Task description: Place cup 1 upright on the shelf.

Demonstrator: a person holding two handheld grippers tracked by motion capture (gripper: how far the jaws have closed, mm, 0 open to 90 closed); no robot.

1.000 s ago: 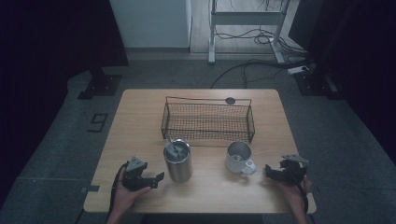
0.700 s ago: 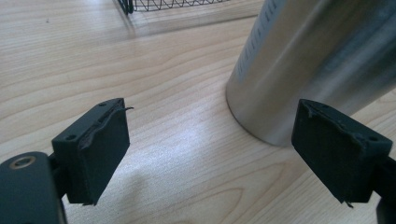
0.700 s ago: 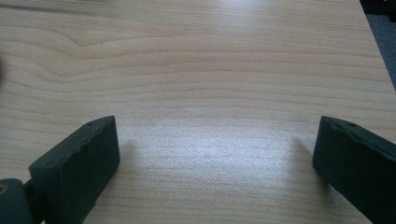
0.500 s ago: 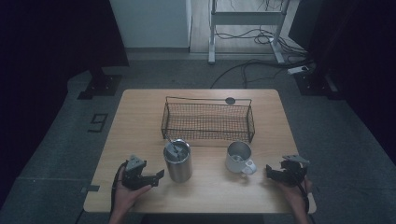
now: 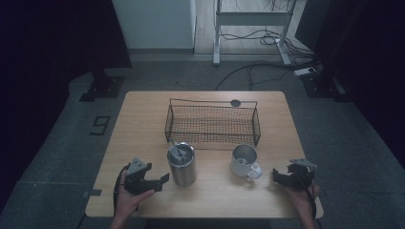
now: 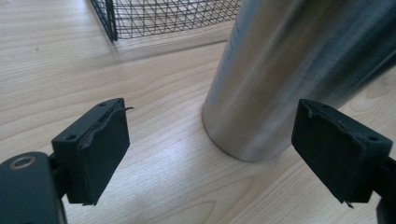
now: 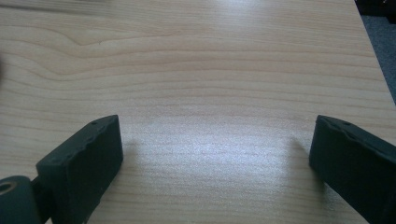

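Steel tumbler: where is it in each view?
High view: steel tumbler near the table's front, just right of the left claw.
Left gripper view: upper right, beyond the open jaws.
Right gripper view: not in it.
Shared landmark: wire basket.

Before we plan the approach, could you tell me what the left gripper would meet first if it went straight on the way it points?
Most likely the steel tumbler: it stands just ahead of the left gripper, slightly toward one of its open jaws, so that jaw might clip it first.
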